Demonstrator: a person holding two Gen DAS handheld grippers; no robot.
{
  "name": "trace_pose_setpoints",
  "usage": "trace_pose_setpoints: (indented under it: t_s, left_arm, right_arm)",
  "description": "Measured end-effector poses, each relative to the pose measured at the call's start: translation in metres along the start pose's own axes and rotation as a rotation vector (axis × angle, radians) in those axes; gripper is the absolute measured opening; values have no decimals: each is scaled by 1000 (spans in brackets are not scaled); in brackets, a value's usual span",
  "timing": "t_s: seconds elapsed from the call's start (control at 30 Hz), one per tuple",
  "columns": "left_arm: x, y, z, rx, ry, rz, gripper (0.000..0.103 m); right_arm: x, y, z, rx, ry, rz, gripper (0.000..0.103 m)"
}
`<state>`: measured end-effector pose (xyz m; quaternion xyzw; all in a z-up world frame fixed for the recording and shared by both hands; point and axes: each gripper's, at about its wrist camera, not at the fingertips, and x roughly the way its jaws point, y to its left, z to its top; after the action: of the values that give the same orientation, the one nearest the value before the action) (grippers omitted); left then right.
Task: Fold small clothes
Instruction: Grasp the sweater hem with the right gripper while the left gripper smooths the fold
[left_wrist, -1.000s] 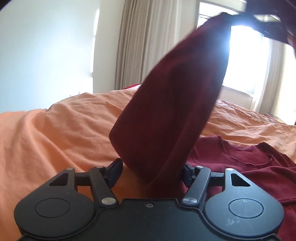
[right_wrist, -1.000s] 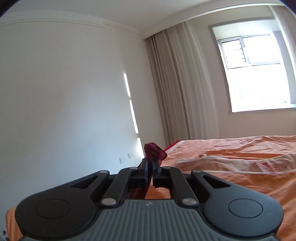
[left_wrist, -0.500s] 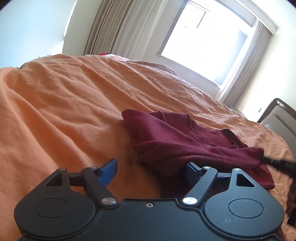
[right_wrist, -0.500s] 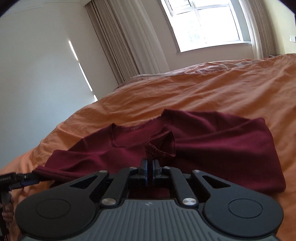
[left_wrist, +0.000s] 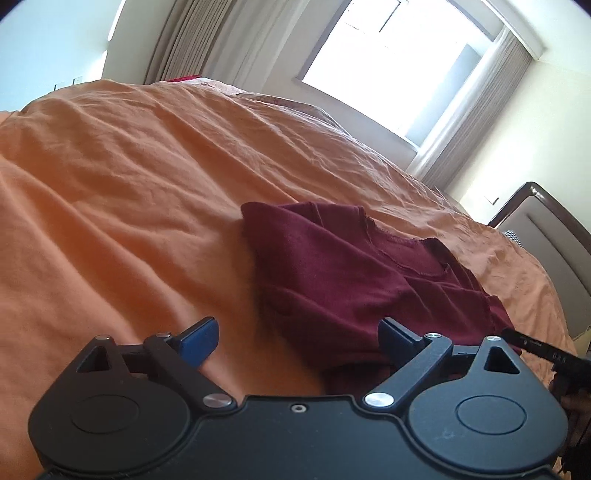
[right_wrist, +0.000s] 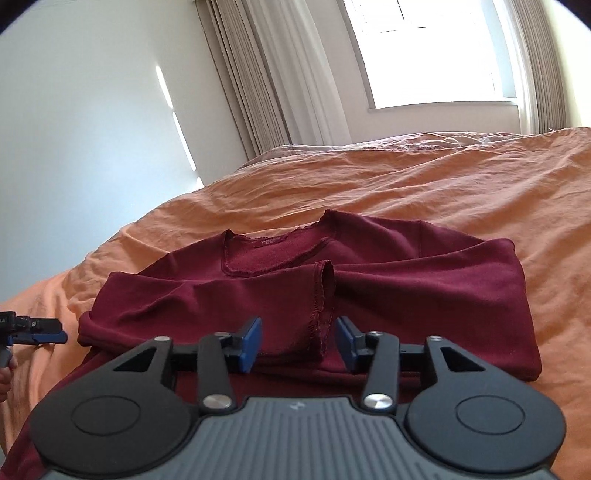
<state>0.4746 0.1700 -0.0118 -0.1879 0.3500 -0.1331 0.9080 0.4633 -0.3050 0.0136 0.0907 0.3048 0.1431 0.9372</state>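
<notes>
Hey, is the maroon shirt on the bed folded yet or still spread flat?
Partly folded. The maroon shirt has a sleeve laid across its chest below the neckline, on the orange bedspread.

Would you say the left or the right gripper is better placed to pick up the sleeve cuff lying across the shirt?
Probably the right gripper: it is open, with the sleeve cuff directly between its pads. The left gripper sits open at the maroon shirt edge.

— Item?
— One dark red long-sleeved top (right_wrist: 388, 266), lying flat on the orange bed cover.
— Condition?
— Partly folded. Neckline (right_wrist: 273, 254) faces up, raw-edged. One sleeve (right_wrist: 221, 299) is laid across the chest, and its frayed cuff (right_wrist: 321, 306) ends mid-garment. Fabric is lightly creased.
</notes>
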Motion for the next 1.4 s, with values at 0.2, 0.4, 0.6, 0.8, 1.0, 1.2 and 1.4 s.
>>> trace_pose_setpoints:
  t_s: [0.2, 0.4, 0.6, 0.8, 1.0, 1.2, 1.4]
  left_arm:
    - [-8, 10, 4, -52, -78, 36, 95]
    - [37, 10, 47, -126, -82, 78, 90]
    - [73, -3, 59, -104, -37, 82, 28]
    - [73, -25, 55, -39, -83, 73, 36]
    - [44, -13, 44, -119, -104, 75, 74]
    - [12, -8, 11, -13, -84, 50, 82]
    - [12, -2, -20, 29, -75, 20, 80]
  right_arm:
    - [30, -1, 2, 59, 9, -5, 46]
    - [31, -12, -5, 111, -19, -36, 6]
    - [3, -15, -6, 70, -106, -58, 3]
    - [10, -25, -9, 73, -29, -71, 4]
    - [-2, -10, 1, 0, -68, -79, 54]
    - [24, 35, 40, -104, -34, 72, 81]
    - [115, 119, 81, -183, 155, 334, 82]
